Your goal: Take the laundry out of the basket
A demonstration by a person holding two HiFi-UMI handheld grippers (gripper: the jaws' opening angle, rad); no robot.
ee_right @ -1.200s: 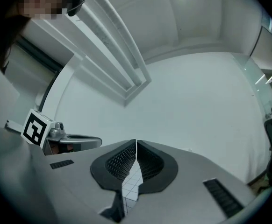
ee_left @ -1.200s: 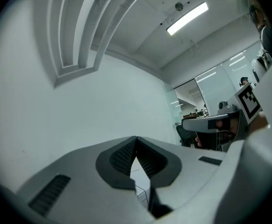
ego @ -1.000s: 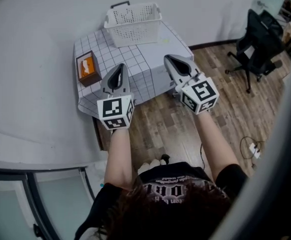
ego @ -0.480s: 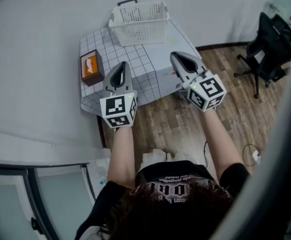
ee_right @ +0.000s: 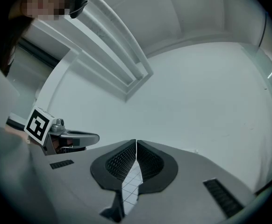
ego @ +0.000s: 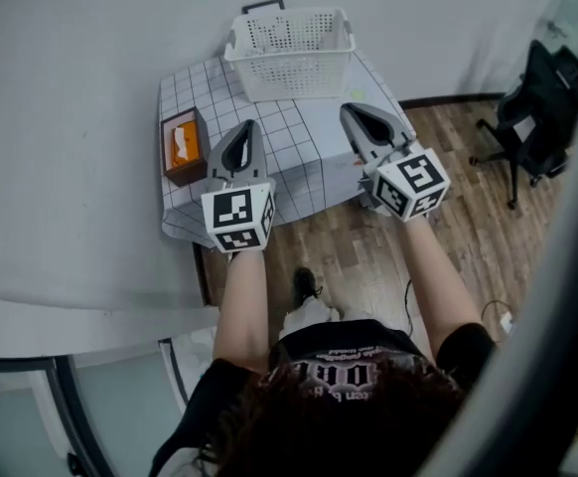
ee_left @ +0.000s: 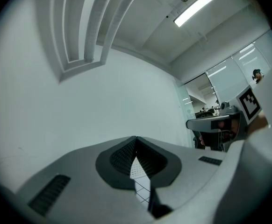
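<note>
A white perforated laundry basket stands at the far side of a small table covered with a checked cloth. From the head view only its white walls and rim show; any laundry inside is hidden. My left gripper hovers over the near left part of the cloth, its jaws meeting at the tips with nothing between them. My right gripper is over the near right edge, also shut and empty. Both point level toward the basket and stay short of it.
An orange tissue box sits at the table's left edge, beside my left gripper. A grey wall runs behind the table. A black office chair stands on the wood floor at the right. The person's foot shows below the table.
The person has stepped closer to the table. Both grippers have moved forward over the cloth's near edge, and both have stayed shut. The basket has not been touched.
</note>
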